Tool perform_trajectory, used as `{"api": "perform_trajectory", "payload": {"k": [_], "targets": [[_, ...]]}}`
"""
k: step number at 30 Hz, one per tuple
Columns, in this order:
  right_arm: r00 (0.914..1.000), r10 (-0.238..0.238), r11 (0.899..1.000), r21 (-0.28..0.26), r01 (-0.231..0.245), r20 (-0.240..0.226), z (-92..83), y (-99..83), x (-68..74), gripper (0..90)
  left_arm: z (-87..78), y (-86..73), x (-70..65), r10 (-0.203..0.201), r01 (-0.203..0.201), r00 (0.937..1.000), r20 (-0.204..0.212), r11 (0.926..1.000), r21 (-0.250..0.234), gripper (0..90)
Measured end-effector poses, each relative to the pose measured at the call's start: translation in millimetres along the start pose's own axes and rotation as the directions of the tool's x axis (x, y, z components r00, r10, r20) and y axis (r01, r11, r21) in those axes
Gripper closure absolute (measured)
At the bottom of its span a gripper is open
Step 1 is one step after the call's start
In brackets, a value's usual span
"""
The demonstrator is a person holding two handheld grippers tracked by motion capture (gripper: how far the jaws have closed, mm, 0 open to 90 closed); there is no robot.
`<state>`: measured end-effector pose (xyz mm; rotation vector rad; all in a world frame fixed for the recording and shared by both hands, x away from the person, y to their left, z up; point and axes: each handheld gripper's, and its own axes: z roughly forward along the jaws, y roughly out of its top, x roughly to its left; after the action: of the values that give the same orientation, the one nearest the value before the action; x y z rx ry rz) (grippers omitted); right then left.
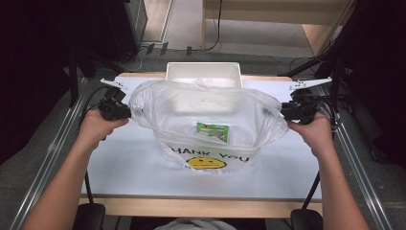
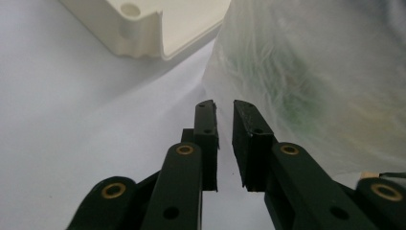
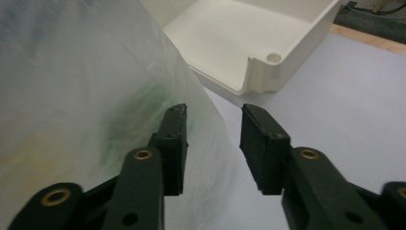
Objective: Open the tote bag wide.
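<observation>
A thin white plastic bag [image 1: 206, 108] printed "THANK YOU" with a yellow smiley stands open in the middle of the white table [image 1: 134, 163]. A green packet [image 1: 212, 130] shows through its front. My left gripper [image 1: 125, 109] is at the bag's left rim. In the left gripper view its jaws [image 2: 224, 106] stand a narrow gap apart, with nothing seen between them, and the bag [image 2: 311, 72] lies just to their right. My right gripper [image 1: 286, 111] is at the bag's right rim. Its jaws [image 3: 214, 111] are wider apart, and the bag's edge [image 3: 72, 72] bulges into the gap without being pinched.
An empty white plastic bin [image 1: 202, 73] sits at the table's far edge right behind the bag; its corner is in the left gripper view [image 2: 143, 28] and the right gripper view [image 3: 239, 43]. Metal rails run along both sides of the table.
</observation>
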<state>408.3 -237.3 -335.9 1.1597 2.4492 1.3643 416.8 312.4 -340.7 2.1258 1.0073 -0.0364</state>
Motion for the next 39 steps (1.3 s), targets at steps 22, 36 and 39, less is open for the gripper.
{"api": "perform_trajectory", "payload": {"k": [22,36,39], "targets": [[0.9916,-0.113,0.992,-0.059,0.110,-0.063,-43.1,86.6,51.1,90.0,-73.3,66.1,-21.3,0.090,-0.090,0.9959,0.004,0.9940,-0.063,90.0],[0.9758,-0.190,0.981,-0.065,0.183,-0.109,-37.6,112.4,100.0,89.1,-71.9,99.0,-75.0,0.213,-0.210,0.9755,0.054,0.9760,-0.056,90.0],[0.9716,-0.205,0.978,-0.059,0.200,-0.118,-34.8,116.0,110.3,88.9,-67.0,111.0,-90.4,0.247,-0.243,0.9667,0.068,0.9684,-0.053,90.0]]}}
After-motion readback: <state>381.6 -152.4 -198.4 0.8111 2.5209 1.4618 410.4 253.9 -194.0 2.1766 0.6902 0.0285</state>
